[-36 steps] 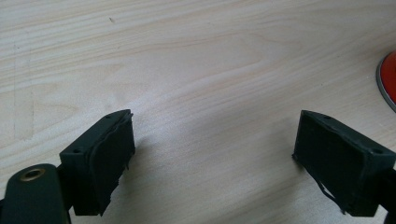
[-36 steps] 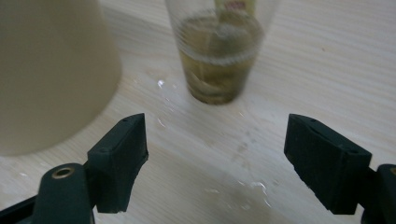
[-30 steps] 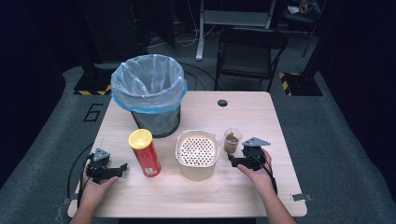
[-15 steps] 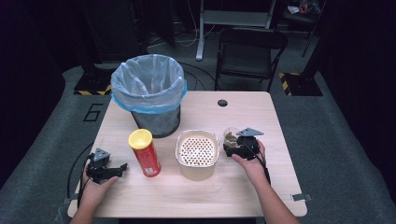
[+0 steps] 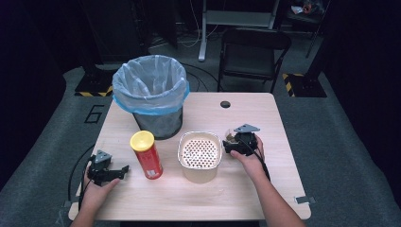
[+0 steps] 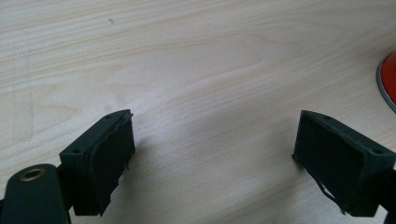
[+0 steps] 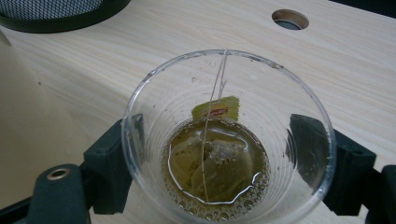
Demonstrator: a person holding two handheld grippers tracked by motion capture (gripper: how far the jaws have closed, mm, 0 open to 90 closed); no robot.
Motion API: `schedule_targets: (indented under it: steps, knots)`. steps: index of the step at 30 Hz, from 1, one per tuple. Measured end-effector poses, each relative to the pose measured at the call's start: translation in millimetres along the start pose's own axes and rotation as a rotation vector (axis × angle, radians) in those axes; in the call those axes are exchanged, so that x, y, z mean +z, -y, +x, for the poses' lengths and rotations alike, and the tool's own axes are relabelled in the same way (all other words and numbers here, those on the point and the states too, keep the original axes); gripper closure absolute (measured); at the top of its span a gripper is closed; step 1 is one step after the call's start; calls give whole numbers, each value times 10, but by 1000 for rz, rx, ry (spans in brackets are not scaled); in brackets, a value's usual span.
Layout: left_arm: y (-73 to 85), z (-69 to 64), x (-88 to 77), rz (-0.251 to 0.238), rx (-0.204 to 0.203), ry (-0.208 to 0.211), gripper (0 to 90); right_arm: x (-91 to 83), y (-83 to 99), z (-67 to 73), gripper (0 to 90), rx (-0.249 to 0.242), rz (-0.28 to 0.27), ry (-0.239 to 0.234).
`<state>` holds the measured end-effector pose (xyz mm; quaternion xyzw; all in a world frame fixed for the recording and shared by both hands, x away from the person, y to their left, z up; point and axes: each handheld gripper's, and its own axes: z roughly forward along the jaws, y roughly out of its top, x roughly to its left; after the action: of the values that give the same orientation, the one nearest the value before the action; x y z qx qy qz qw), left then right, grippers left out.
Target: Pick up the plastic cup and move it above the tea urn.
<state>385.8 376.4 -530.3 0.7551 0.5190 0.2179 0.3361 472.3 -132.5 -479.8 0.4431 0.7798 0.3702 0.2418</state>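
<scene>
L claw (image 5: 124, 169): parked on table (image 5: 246, 198), jaws wide apart, nothing between them. Bare wood ahead of it in the left gripper view; red edge of the chip can (image 5: 147, 154) just off its R jaw. Idle hand.

Just R of the can: beige strainer tub (image 5: 200, 156), perforated insert on top. Behind can and tub: mesh bin w/ blue liner (image 5: 150, 92).

R claw (image 7: 219, 154): jaws either side of the clear plastic cup (image 7: 229, 135), which sits just R of the tub. In the right gripper view the cup stands between both pads; L pad looks to be against the wall, R pad close or touching, can't settle it through the plastic. No dent in the wall. Calling it not yet clenched, but can't tell for sure.

Cup contents: tea bag (image 7: 212, 156) in shallow brown liquid, string running up to the rim, yellow tag (image 7: 219, 109) on the inside wall.

Step in hand (my read): grasp the cup. Next: close gently, thin wall will buckle; lift upright, carry over the tub to L of claw, tip slowly so the insert catches the bag. Risk: slosh, cup slipping.
</scene>
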Motion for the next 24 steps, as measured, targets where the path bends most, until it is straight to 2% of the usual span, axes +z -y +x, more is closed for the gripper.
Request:
schedule_targets:
  steps: [1,4,6,9,12,20,22,24]
  knots:
    - [0,1,1,-1,1,-1,120,9,1,11,204,22,-5,0]
    - [0,0,0,0,0,0,120,14,2,-17,226,-2,-15,-17]
    - [0,0,0,1,0,0,120,16,6,-19,229,13,-18,-23]
    - [2,-1,4,-5,-1,-2,120,10,16,-38,240,6,-21,-31]
    - [3,-2,6,-7,-2,-3,120,4,23,-51,254,-11,-23,-30]
    - [2,-2,6,-7,-1,-3,120,-16,29,-70,262,-15,-15,-42]
    - [3,-3,11,-14,-2,-4,120,-51,46,-96,262,-26,-10,-37]
    - [3,-3,6,-7,-2,-3,120,-88,68,-124,262,-17,-7,-33]
